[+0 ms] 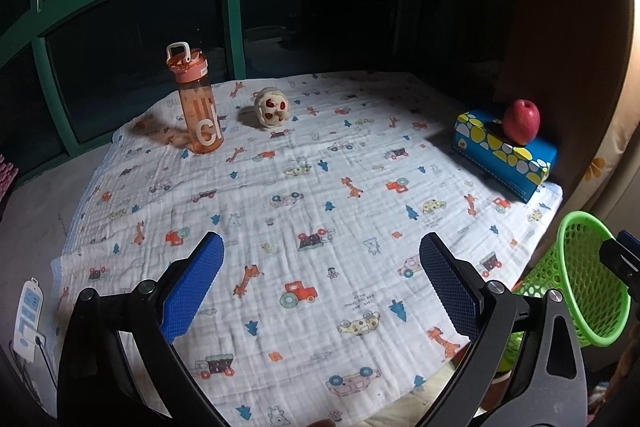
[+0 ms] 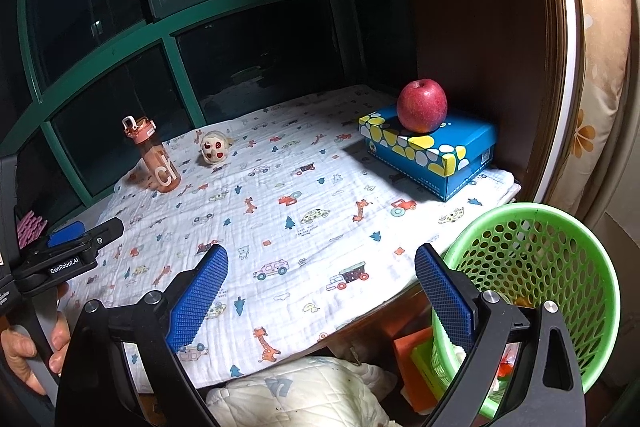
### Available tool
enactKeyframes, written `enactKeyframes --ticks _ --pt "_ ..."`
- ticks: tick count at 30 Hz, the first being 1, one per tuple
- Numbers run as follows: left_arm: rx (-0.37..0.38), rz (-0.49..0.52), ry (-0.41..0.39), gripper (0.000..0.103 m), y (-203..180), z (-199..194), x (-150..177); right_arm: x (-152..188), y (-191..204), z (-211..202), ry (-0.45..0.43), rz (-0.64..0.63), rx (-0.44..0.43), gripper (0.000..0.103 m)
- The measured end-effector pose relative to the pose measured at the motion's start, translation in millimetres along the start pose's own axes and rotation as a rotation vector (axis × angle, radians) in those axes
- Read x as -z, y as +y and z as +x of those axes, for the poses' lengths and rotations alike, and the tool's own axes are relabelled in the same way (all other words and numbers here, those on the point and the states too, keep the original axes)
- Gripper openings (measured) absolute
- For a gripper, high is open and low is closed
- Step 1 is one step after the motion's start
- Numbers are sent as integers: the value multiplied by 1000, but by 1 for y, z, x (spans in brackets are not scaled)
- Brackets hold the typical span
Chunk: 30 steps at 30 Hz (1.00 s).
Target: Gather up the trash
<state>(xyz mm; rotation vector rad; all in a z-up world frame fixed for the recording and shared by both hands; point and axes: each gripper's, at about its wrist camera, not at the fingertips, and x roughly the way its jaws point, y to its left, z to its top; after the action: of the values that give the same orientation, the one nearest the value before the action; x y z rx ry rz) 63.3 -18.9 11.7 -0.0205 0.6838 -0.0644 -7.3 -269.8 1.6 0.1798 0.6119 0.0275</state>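
A green mesh basket (image 1: 588,279) (image 2: 560,259) stands just off the table's front right corner, with a few scraps low inside it. On the printed cloth (image 1: 320,195) (image 2: 304,227) at the far left lies a cream lump with red spots (image 1: 272,107) (image 2: 215,148). My left gripper (image 1: 322,267) hovers open over the near middle of the cloth, holding nothing; it also shows in the right wrist view as the left gripper (image 2: 100,231). My right gripper (image 2: 322,279) is open and empty above the table's front edge, its right finger in front of the basket.
An orange water bottle (image 1: 198,107) (image 2: 158,163) stands far left. A red apple (image 1: 521,122) (image 2: 422,105) rests on a blue spotted box (image 1: 500,155) (image 2: 432,155) at far right, against a brown panel. A power strip (image 1: 28,319) lies left of the cloth. A hand (image 2: 24,351) grips the left tool. Dark windows stand behind.
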Motion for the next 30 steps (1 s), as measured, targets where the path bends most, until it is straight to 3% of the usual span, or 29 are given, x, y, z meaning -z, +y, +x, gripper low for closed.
enactKeyframes --ticks 30 --pt "-62 16 -24 98 -2 -6 2 2 10 -4 -13 -8 -1 92"
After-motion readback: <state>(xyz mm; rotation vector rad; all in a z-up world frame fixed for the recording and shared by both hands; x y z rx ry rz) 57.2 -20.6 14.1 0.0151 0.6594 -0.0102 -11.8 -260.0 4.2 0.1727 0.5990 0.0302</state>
